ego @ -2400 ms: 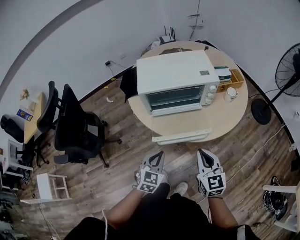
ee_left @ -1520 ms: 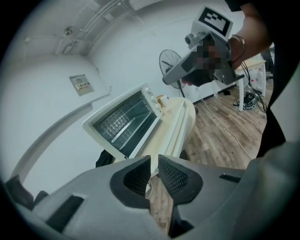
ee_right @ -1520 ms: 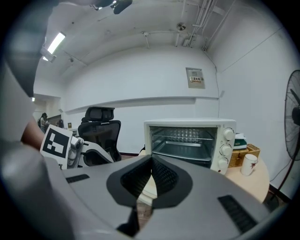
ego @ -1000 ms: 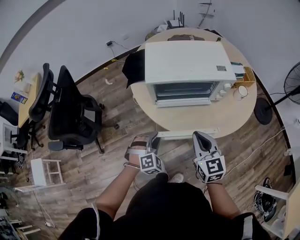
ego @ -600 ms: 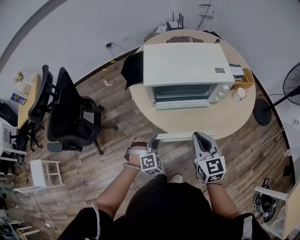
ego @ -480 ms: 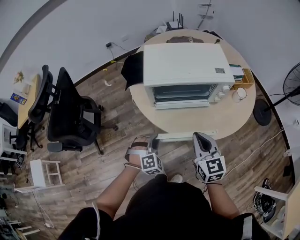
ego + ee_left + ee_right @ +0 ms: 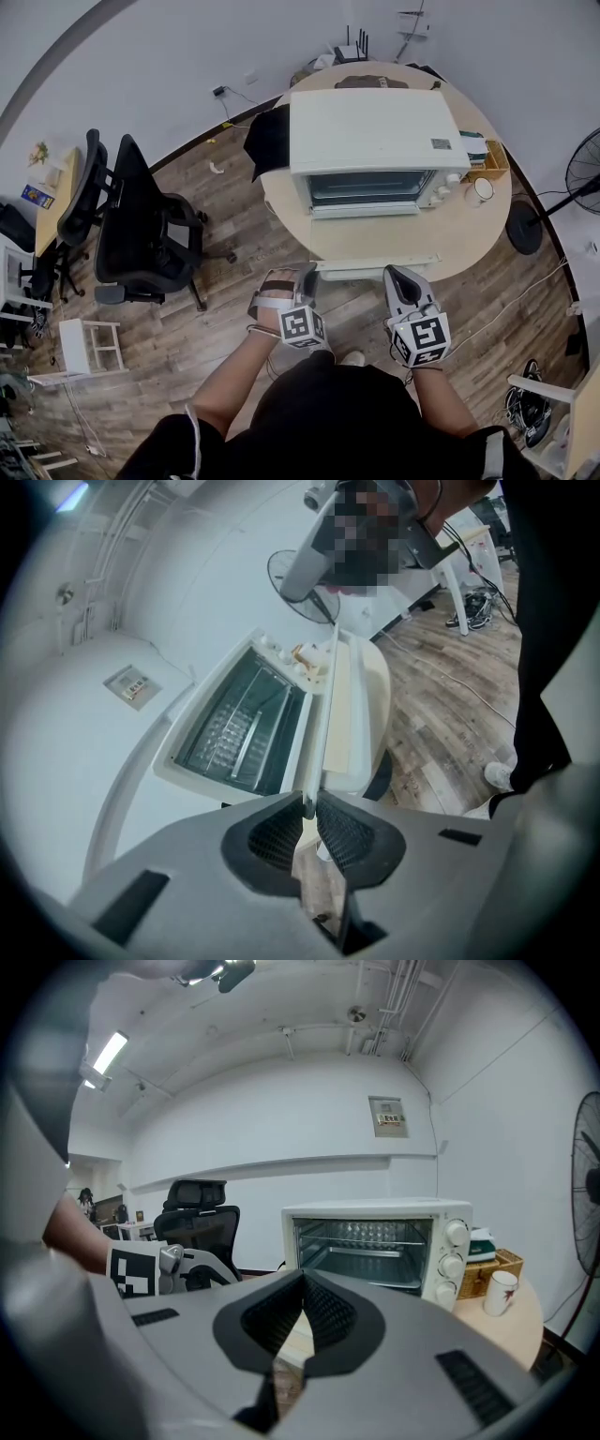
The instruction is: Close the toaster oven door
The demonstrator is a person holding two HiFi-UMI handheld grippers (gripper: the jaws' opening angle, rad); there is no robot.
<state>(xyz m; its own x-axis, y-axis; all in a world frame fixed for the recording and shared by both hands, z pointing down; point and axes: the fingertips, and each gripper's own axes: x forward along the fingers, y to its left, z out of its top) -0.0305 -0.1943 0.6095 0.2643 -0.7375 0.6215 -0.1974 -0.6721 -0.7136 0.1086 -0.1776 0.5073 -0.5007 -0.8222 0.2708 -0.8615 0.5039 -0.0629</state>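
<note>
The white toaster oven stands on the round table with its door folded down flat, front edge over the table's rim. My left gripper, turned on its side, is at the left end of that edge. In the left gripper view its jaws are closing, and the left gripper's tips pinch the thin end of the door. My right gripper hangs just below the door's right part; the right gripper's tips meet with nothing between them, facing the open oven.
The wooden table also carries a white mug and a small basket right of the oven. Black office chairs stand to the left, a floor fan at the right. My legs are close to the table.
Since the earliest frame both grippers have come forward to the door's front edge, and the left one has turned on its side. Over the last second they have barely shifted.
</note>
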